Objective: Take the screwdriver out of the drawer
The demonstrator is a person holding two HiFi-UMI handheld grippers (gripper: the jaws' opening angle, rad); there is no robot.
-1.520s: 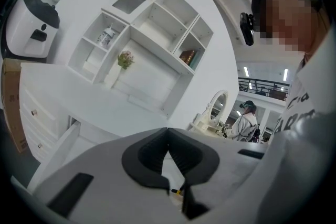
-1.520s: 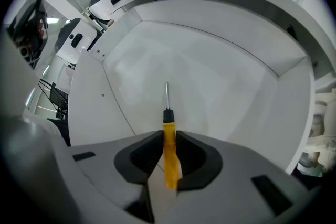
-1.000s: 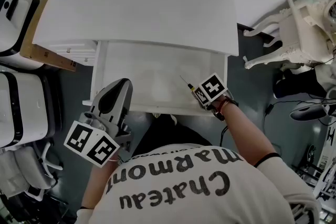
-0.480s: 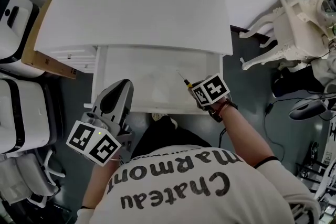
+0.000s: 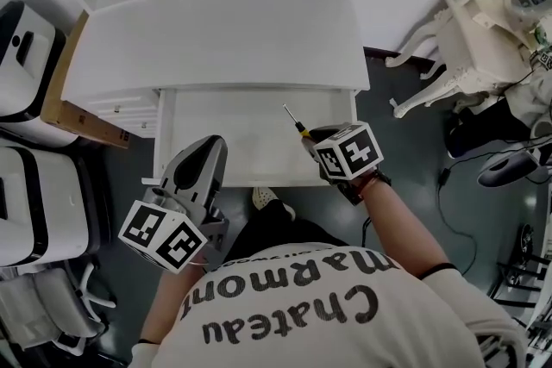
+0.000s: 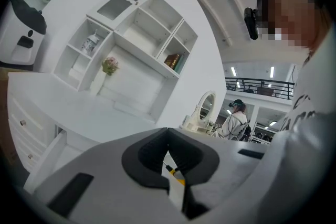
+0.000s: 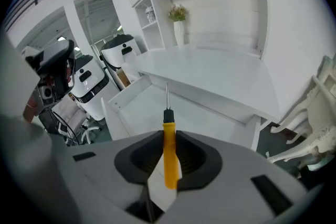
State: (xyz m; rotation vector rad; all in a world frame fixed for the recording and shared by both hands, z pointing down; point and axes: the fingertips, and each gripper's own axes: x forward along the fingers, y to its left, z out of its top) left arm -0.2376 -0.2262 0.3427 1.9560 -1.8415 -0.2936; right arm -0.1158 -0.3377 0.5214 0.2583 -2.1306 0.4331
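Right gripper (image 7: 169, 165) clenched on screwdriver (image 7: 169, 139) above open drawer (image 5: 241, 134); left gripper (image 6: 168, 136) closed, empty.

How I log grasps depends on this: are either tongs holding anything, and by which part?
The right tongs grip the screwdriver by its yellow handle, shaft pointing forward over the open drawer. The left tongs are shut on nothing.

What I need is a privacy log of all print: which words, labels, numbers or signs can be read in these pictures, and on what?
"Chateau Marmont": dark letters on the back of the person's white T-shirt, upside down in the head view.
Black-and-white square marker cubes: patterns only, no words.
Small bottle on the white shelf: label too small to read.
Nothing else is readable.
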